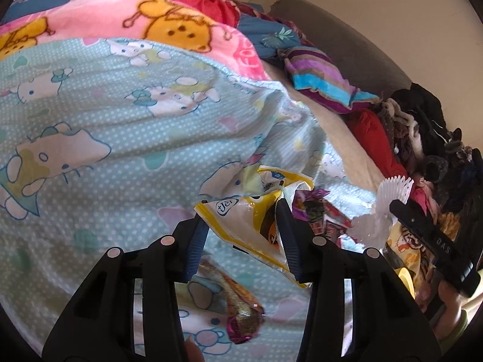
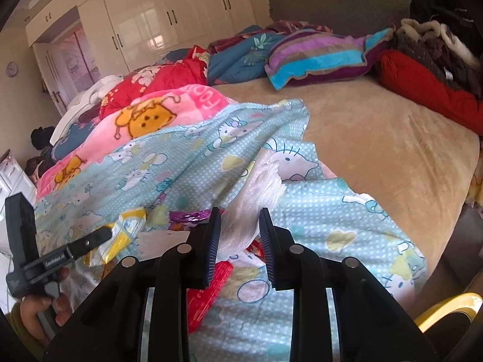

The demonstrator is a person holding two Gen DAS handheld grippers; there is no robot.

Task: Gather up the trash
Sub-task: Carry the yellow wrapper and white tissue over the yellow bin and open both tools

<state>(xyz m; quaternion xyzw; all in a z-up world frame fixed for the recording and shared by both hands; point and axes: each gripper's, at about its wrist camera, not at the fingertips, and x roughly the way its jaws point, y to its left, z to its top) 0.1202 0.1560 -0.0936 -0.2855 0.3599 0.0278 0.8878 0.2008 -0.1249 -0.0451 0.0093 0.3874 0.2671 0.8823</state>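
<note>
Yellow wrapper (image 1: 241, 220), lower centre, is clamped in the left hand-held gripper (image 1: 241, 232), jaws partly closed on it. Right hand-held gripper (image 2: 238, 235) pinches a white paper cup (image 2: 256, 202) above the bed (image 2: 377, 138). Lift both straight clear of the sheet (image 2: 181, 157); keep grip firm, since crumpled trash slips. Red wrapper (image 2: 208, 286) remains below.

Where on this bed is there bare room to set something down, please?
The tan mattress is bare between the blue cartoon sheet, the striped pillow and the red cushion. Near the grippers it is crowded with wrappers; clothes pile by the headboard.
</note>
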